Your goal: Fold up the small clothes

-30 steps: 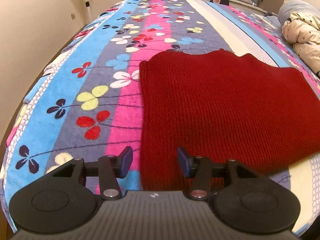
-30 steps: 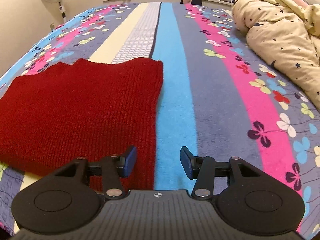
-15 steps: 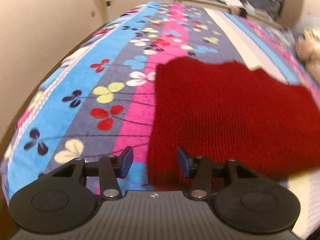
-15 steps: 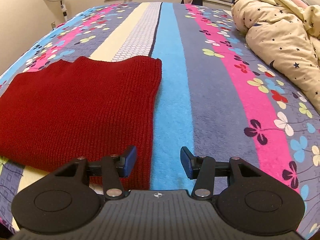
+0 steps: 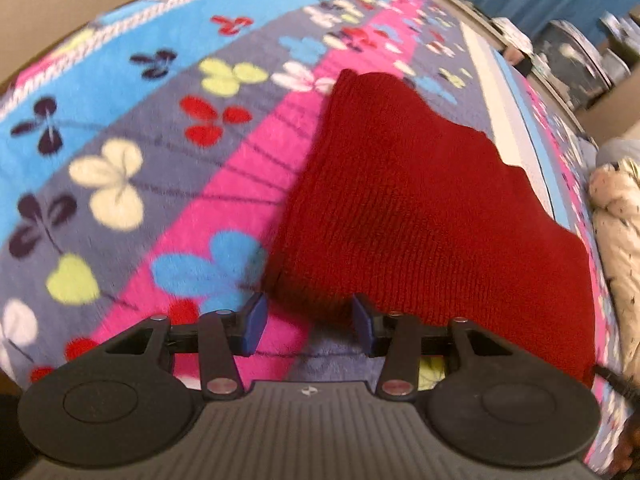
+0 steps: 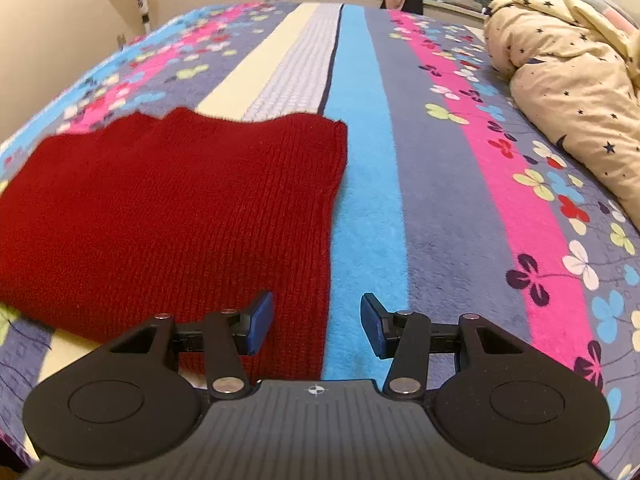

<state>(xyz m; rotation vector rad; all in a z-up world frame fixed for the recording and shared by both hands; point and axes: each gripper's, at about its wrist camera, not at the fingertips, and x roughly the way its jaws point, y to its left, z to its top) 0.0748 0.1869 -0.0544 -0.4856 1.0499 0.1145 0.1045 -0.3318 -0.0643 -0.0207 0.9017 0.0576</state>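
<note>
In the left wrist view, I see the left tool [image 5: 306, 326] tilted over the near left corner of the red knit garment [image 5: 420, 208], which lies flat on the striped floral bedspread [image 5: 120, 140]. Its jaws are closing, the corner just ahead of the pads, not yet pinched. In the right wrist view, my right tool [image 6: 316, 326] hangs released over the garment's right edge, 1 pad above the knit, 1 above the blue stripe. I judge this the approach for a fold; next, both tools must drop and pinch their corners.
</note>
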